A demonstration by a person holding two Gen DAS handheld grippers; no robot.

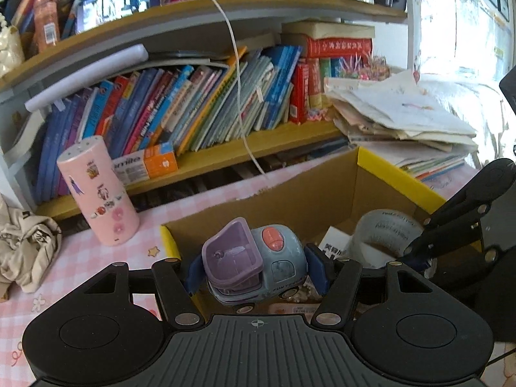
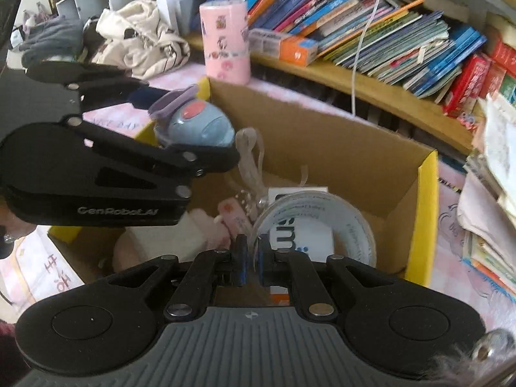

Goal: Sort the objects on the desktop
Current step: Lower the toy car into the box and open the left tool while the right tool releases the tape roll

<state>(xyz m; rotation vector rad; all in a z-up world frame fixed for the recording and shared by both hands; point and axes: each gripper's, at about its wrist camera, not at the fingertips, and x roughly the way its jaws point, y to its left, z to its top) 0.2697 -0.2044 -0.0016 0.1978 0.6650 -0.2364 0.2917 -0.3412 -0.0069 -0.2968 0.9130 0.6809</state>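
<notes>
My left gripper (image 1: 254, 271) is shut on a blue and purple toy truck (image 1: 258, 261) and holds it over the near left corner of an open cardboard box (image 1: 309, 190). In the right wrist view the truck (image 2: 196, 125) and the left gripper (image 2: 180, 129) hang above the box (image 2: 338, 148). My right gripper (image 2: 253, 258) is shut on the rim of a clear tape roll (image 2: 316, 222) inside the box. The roll also shows in the left wrist view (image 1: 387, 232), with the right gripper (image 1: 416, 248) on it.
A pink cylinder with stickers (image 1: 96, 190) stands left of the box on the pink checked tablecloth (image 1: 96, 258). Bookshelves (image 1: 200, 109) run behind. A paper stack (image 1: 403, 119) lies right of the box. Crumpled cloth (image 1: 25, 248) lies at far left. A white cable (image 1: 238, 96) hangs down. Small items lie in the box (image 2: 225, 219).
</notes>
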